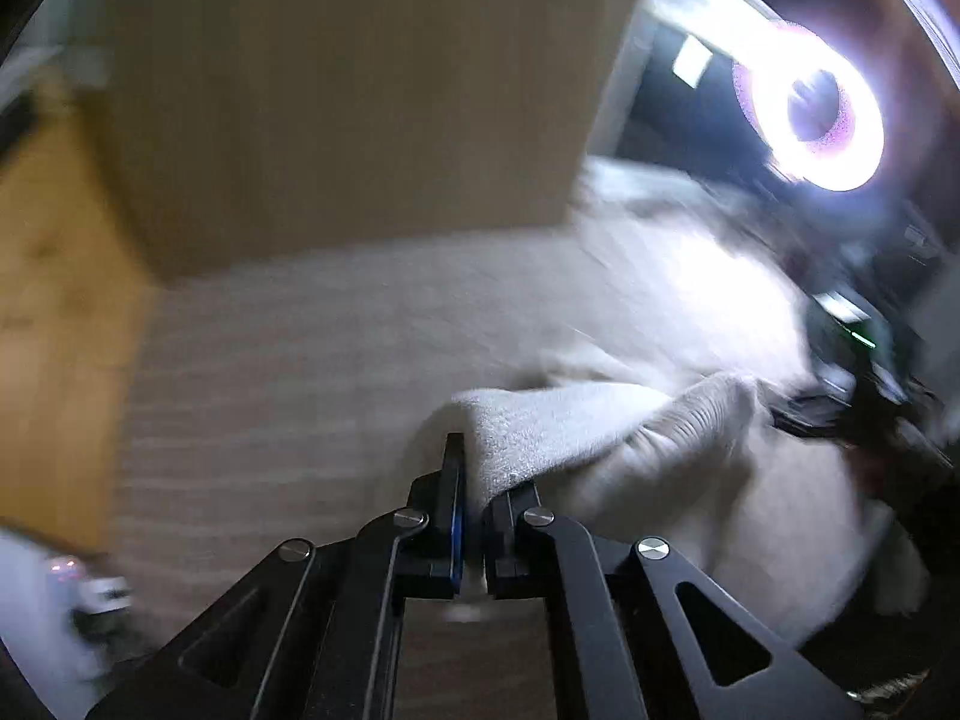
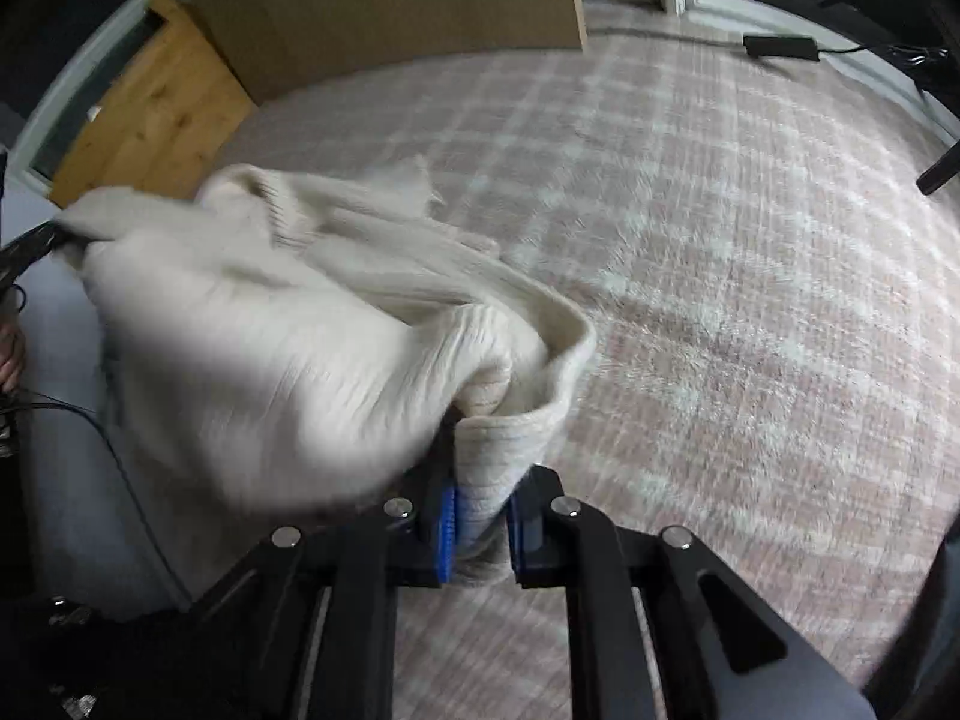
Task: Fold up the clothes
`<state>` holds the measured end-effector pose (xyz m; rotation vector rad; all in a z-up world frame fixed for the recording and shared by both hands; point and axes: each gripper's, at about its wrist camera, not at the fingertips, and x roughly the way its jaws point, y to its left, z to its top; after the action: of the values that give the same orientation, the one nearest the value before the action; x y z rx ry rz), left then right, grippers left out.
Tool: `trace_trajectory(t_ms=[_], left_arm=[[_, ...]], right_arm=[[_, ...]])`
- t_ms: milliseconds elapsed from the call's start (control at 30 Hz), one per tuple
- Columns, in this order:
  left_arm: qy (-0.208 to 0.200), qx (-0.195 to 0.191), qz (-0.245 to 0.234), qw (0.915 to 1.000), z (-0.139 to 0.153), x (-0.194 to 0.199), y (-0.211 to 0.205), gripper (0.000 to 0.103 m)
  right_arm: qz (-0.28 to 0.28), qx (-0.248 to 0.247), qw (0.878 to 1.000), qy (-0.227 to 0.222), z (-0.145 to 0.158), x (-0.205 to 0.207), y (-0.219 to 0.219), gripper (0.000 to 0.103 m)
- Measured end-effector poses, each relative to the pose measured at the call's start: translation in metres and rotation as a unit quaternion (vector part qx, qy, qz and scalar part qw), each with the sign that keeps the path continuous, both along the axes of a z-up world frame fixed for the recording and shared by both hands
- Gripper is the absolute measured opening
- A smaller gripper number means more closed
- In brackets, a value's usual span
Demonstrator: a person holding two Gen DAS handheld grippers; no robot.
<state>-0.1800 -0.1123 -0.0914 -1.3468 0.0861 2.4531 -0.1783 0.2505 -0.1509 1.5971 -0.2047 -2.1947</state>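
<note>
A cream knitted sweater (image 2: 270, 330) hangs bunched between both grippers above a checked rug (image 2: 750, 300). My right gripper (image 2: 480, 516) is shut on a ribbed edge of the sweater. My left gripper (image 1: 474, 504) is shut on another edge of the sweater (image 1: 600, 420), which stretches away to the right. In the right wrist view the left gripper's tip (image 2: 30, 246) shows at the far left, holding the far end of the sweater. Both views are motion-blurred.
A large cardboard box (image 2: 384, 6) stands at the rug's far edge beside a wooden panel (image 2: 150, 114). A ring light (image 1: 822, 114) glares at the upper right. A power adapter and cables (image 2: 780, 48) lie at the far right.
</note>
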Motion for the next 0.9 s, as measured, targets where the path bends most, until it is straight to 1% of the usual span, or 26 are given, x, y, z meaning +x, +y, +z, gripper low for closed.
trace_trajectory(t_ms=[33, 67, 100, 133, 167, 233, 267, 300, 333, 367, 400, 433, 467, 500, 533, 600, 700, 733, 767, 800, 833, 900], left_arm=[[0.01, -0.007, 0.029, 0.9995, 0.006, 0.006, -0.018, 0.004], [-0.01, -0.028, 0.044, 0.9986, -0.006, 0.009, -0.028, 0.005], [-0.031, -0.048, 0.06, 0.9966, -0.017, 0.012, -0.039, 0.008], [-0.051, -0.068, 0.076, 0.9935, -0.028, 0.015, -0.05, 0.009], [-0.07, -0.087, 0.09, 0.9897, -0.039, 0.018, -0.059, 0.008], [-0.09, -0.108, 0.076, 0.9872, -0.056, 0.026, -0.05, 0.008], [-0.087, -0.104, 0.063, 0.9888, -0.056, 0.025, -0.042, 0.011], [-0.084, -0.099, 0.05, 0.9903, -0.056, 0.024, -0.034, 0.014], [-0.077, -0.085, 0.038, 0.9927, -0.051, 0.027, -0.024, 0.021], [-0.069, -0.071, 0.026, 0.9947, -0.046, 0.029, -0.013, 0.031], [-0.067, -0.053, 0.012, 0.9963, -0.044, 0.03, -0.004, 0.036], [-0.074, -0.031, -0.012, 0.9967, -0.045, 0.03, 0.01, 0.046], [-0.084, -0.02, -0.035, 0.9956, -0.049, 0.03, 0.022, 0.05], [-0.095, -0.017, -0.054, 0.9938, -0.056, 0.03, 0.034, 0.05], [-0.105, -0.022, -0.062, 0.9923, -0.064, 0.027, 0.044, 0.05], [-0.124, -0.031, -0.078, 0.9887, -0.081, 0.023, 0.062, 0.05], [-0.162, -0.002, -0.08, 0.9835, -0.101, 0.013, 0.078, 0.049], [-0.171, 0.0, -0.082, 0.9818, -0.106, 0.011, 0.082, 0.038], [-0.175, -0.001, -0.086, 0.9808, -0.107, 0.011, 0.085, 0.015], [-0.178, -0.002, -0.09, 0.9799, -0.107, 0.011, 0.088, 0.013], [-0.17, -0.003, -0.095, 0.9808, -0.102, 0.014, 0.085, 0.009], [-0.156, -0.005, -0.103, 0.9825, -0.093, 0.02, 0.078, 0.007]], right_arm=[[-0.002, -0.011, 1.0, 0.004, 0.007, 0.005, 0.004, 0.013], [-0.004, -0.011, 1.0, 0.0, 0.009, 0.011, 0.008, 0.014], [-0.005, -0.003, 1.0, -0.012, 0.009, 0.016, 0.012, 0.021], [-0.002, 0.014, 1.0, -0.028, 0.006, 0.021, 0.014, 0.033], [0.004, 0.039, 0.998, -0.039, 0.002, 0.025, 0.014, 0.037], [0.01, 0.083, 0.996, -0.043, -0.004, 0.032, 0.014, 0.038], [0.012, 0.092, 0.995, -0.04, -0.004, 0.032, 0.014, 0.038], [0.013, 0.09, 0.995, -0.032, 0.0, 0.03, 0.013, 0.038], [0.014, 0.088, 0.996, -0.023, 0.004, 0.028, 0.012, 0.038], [0.015, 0.086, 0.996, -0.014, 0.008, 0.026, 0.011, 0.038], [0.016, 0.084, 0.996, -0.006, 0.012, 0.024, 0.01, 0.04], [0.017, 0.082, 0.996, 0.003, 0.015, 0.022, 0.009, 0.045], [0.018, 0.08, 0.997, 0.011, 0.019, 0.019, 0.008, 0.048], [0.02, 0.078, 0.997, 0.02, 0.023, 0.017, 0.006, 0.055], [0.022, 0.08, 0.996, 0.026, 0.025, 0.015, 0.005, 0.057], [0.027, 0.088, 0.995, 0.024, 0.021, 0.006, 0.002, 0.057], [0.027, 0.073, 0.997, 0.006, 0.004, -0.009, 0.001, 0.057], [0.027, 0.072, 0.997, 0.001, -0.002, -0.011, 0.002, 0.057], [0.028, 0.071, 0.997, -0.006, -0.008, -0.012, 0.0, 0.057], [0.03, 0.068, 0.997, -0.016, -0.014, -0.011, -0.001, 0.057], [0.036, 0.06, 0.997, -0.025, -0.019, -0.007, -0.003, 0.056], [0.057, 0.043, 0.997, -0.036, -0.019, 0.005, -0.01, 0.052]])
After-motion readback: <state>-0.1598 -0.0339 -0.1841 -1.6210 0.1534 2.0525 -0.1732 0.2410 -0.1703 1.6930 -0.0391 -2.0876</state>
